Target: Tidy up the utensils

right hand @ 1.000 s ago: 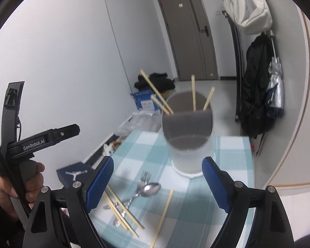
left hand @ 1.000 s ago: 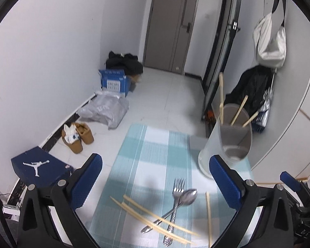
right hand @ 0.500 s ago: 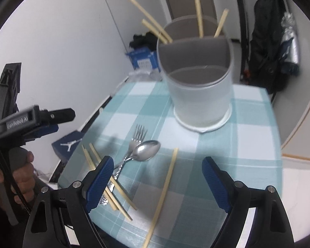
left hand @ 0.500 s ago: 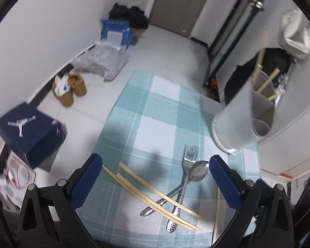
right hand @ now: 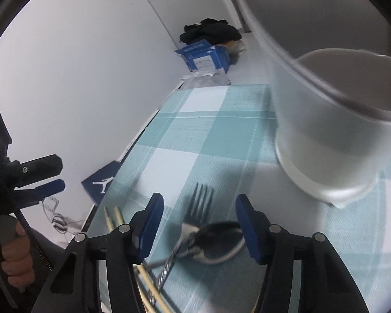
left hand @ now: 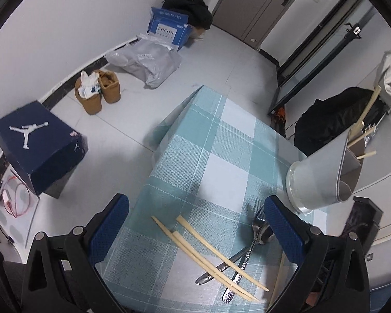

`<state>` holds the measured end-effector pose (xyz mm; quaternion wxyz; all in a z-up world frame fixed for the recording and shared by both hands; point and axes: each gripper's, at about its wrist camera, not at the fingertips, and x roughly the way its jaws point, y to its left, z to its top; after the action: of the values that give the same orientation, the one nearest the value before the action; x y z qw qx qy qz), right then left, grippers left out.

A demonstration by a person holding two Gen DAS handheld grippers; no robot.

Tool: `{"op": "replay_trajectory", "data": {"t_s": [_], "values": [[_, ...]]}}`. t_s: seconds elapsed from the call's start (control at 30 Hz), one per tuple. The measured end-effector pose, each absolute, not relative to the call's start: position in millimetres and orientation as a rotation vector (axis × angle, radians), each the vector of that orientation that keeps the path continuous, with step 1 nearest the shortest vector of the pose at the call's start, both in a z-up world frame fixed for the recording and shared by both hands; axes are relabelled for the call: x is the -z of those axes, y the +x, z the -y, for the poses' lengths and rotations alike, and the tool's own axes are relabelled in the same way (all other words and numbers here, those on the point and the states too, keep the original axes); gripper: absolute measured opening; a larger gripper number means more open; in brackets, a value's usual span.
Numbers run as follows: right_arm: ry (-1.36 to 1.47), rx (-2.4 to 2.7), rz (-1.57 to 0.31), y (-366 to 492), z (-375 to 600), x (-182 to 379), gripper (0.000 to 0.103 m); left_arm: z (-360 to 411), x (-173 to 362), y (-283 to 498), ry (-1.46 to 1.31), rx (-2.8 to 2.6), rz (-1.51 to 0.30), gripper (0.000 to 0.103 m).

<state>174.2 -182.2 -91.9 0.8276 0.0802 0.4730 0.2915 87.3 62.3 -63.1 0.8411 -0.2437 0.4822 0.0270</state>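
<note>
Right tool (right hand: 199,224) half open, just been closing, straddling fork (right hand: 199,203) and spoon (right hand: 216,245) on the desk (right hand: 195,135), gripping neither. Risk: pinching both together. Left tool (left hand: 195,227) wide, empty, above chopsticks (left hand: 208,250).

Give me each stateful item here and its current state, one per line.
Utensil holder: upright on the cloth, chopsticks standing in its back compartment.
Fork: lying flat, not gripped.
Spoon: lying flat beside the fork, between the right claw's fingers.
Right claw: open, has just been closing.
Left claw: open, empty.
</note>
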Motion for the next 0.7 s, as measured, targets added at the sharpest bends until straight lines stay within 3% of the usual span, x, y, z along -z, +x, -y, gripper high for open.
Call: {"op": "replay_trajectory", "data": {"t_s": [0.23, 0.4, 0.53, 0.6, 0.7], "values": [[0.118, -0.629, -1.024, 180, 170, 102, 0.049, -69, 60, 92, -0.552, -0.056, -1.005, 0.101], [0.073, -0.630, -1.031, 181, 164, 102, 0.020, -71, 60, 94, -0.574, -0.049, -1.006, 0.101], [0.050, -0.630, -1.022, 181, 160, 101, 0.013, -73, 57, 94, -0.582, -0.053, -0.991, 0.101], [0.030, -0.630, -1.010, 180, 158, 99, 0.003, -72, 58, 93, -0.583, -0.051, -0.992, 0.101], [0.012, -0.623, -0.987, 180, 155, 92, 0.002, -72, 58, 93, -0.585, -0.051, -0.995, 0.101]]}}
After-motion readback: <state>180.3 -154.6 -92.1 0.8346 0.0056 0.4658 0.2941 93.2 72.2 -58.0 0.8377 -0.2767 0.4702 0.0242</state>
